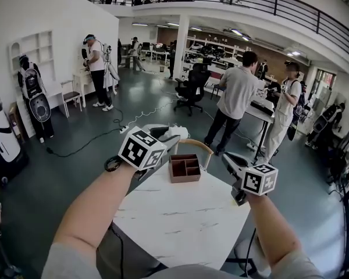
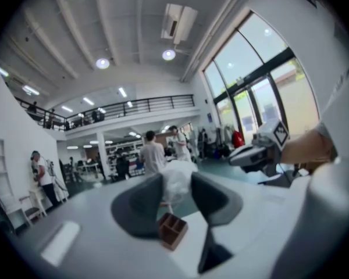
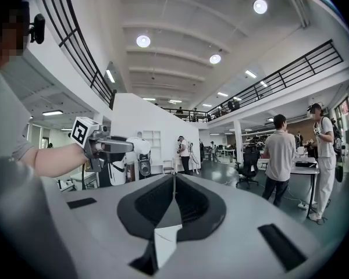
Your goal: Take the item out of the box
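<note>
one white item (image 2: 175, 182) between left fingers (image 2: 136, 205), unclear in head view

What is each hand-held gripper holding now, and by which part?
The left hand-held gripper pinches a crumpled white item by its sides, between the jaw tips; the right hand-held gripper is shut and empty.

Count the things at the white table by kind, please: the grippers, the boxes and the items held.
Grippers: 2 (left gripper, right gripper)
Brown box: 1
White item: 1, between the left gripper's jaws
Total: 4
</note>
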`<state>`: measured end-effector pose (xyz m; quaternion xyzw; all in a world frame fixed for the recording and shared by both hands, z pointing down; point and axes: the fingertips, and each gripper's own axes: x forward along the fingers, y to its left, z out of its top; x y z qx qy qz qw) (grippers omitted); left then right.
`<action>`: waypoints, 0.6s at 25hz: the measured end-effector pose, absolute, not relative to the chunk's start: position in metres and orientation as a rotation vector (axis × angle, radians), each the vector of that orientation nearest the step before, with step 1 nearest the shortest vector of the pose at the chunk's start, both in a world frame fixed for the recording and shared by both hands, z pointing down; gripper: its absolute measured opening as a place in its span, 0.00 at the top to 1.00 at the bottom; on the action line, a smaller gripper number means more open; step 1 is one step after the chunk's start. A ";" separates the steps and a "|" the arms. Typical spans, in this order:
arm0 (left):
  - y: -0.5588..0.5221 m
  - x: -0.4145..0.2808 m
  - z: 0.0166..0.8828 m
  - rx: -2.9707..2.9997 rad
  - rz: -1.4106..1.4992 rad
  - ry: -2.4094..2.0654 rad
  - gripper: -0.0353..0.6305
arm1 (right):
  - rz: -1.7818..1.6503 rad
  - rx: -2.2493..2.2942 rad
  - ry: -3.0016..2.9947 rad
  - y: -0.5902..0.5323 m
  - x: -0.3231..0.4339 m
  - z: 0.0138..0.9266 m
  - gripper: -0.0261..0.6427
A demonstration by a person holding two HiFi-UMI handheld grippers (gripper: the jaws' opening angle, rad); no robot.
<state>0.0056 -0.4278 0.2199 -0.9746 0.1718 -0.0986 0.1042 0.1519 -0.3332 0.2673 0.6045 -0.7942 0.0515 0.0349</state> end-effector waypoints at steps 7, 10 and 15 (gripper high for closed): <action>-0.367 0.014 0.218 -2.909 -0.239 0.587 0.70 | 0.109 1.748 -2.530 -0.295 0.168 0.254 0.95; -0.341 0.019 0.222 -2.910 -0.238 0.639 0.70 | 0.098 1.680 -2.562 -0.279 0.176 0.255 0.95; -0.288 0.037 0.225 -2.909 -0.233 0.730 0.70 | 0.084 1.566 -2.629 -0.242 0.196 0.256 0.95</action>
